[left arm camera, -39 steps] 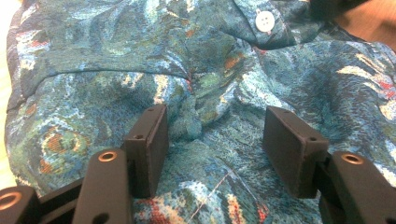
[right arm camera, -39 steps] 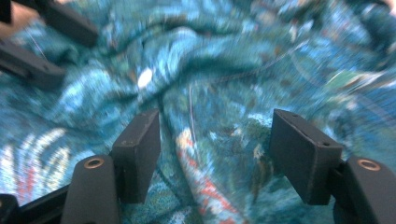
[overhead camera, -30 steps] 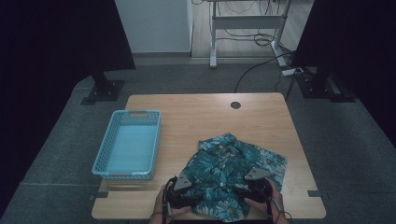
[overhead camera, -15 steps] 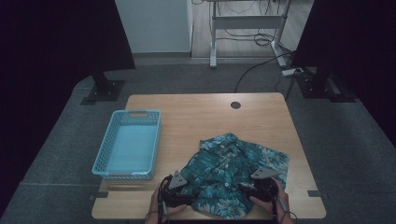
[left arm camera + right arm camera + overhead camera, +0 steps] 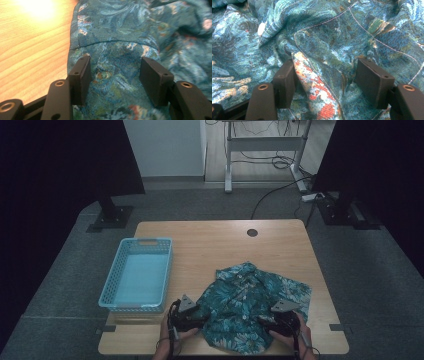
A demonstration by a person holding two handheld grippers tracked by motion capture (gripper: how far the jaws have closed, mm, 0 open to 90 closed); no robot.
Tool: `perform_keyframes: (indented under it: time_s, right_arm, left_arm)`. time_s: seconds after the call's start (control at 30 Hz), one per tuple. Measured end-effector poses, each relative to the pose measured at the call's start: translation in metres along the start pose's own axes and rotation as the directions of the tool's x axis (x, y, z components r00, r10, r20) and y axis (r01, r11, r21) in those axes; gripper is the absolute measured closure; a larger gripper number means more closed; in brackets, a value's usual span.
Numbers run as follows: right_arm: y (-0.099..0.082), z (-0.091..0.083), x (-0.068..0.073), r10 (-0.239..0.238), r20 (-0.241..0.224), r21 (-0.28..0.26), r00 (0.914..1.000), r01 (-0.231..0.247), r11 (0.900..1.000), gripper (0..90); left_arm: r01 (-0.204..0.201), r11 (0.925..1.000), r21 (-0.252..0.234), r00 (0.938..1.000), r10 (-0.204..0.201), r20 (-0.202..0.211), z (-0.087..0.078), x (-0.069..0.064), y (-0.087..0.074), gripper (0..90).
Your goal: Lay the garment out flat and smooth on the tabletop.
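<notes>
You will find no readable text, label, brand, number or sign on anything at the table.

A teal floral shirt (image 5: 252, 307) lies crumpled on the near right part of the table (image 5: 210, 245). The left hand-held gripper (image 5: 197, 314) sits at the shirt's near left edge, and the right hand-held gripper (image 5: 272, 321) sits at its near right edge. A light blue basket (image 5: 112, 287) stands just left of the shirt.
</notes>
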State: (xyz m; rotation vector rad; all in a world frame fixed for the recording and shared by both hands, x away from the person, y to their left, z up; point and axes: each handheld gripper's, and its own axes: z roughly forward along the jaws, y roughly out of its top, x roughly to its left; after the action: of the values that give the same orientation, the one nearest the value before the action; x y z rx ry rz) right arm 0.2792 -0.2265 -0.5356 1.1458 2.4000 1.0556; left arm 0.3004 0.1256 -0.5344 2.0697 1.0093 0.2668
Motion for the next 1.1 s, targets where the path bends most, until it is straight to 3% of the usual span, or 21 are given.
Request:
perform_keyframes:
  time_s: [0.17,0.43,0.53,0.67,0.77,0.9,1.1]
  right_arm:
    - [-0.001,-0.002,-0.004,0.01,-0.002,0.003,1.0,-0.01,0.9999,35.4]
    - [-0.004,-0.006,-0.02,0.038,-0.011,-0.002,0.9992,-0.038,0.9993,35.7]
    - [-0.004,-0.006,-0.026,0.043,-0.013,-0.004,0.999,-0.043,0.9991,35.8]
    - [-0.005,-0.007,-0.033,0.046,-0.011,-0.004,0.9989,-0.046,0.9989,35.8]
    - [-0.005,-0.008,-0.036,0.062,-0.019,-0.005,0.9979,-0.062,0.998,35.7]
    - [-0.006,-0.009,-0.038,0.083,-0.03,-0.014,0.9961,-0.083,0.9964,35.3]
    - [-0.004,-0.015,-0.03,0.08,-0.018,-0.052,0.9966,-0.081,0.9954,35.0]
  left_arm:
    - [0.012,0.9997,0.022,0.9999,-0.012,-0.001,0.008,0.009,0.01,40.6]
    - [-0.037,0.995,0.093,0.998,0.042,-0.048,0.023,0.02,0.032,39.1]
    - [-0.027,0.9943,0.103,0.9977,0.033,-0.059,0.029,0.028,0.04,38.9]
    - [0.017,0.9927,0.119,0.9968,-0.008,-0.079,0.038,0.036,0.051,38.1]
    - [0.011,0.9899,0.142,0.9952,0.003,-0.097,0.041,0.035,0.057,37.4]
    - [0.012,0.996,0.088,0.9944,-0.003,-0.106,0.031,0.028,0.061,38.8]
    - [-0.042,0.9991,0.01,0.9974,0.042,-0.058,0.003,0.003,0.063,38.1]
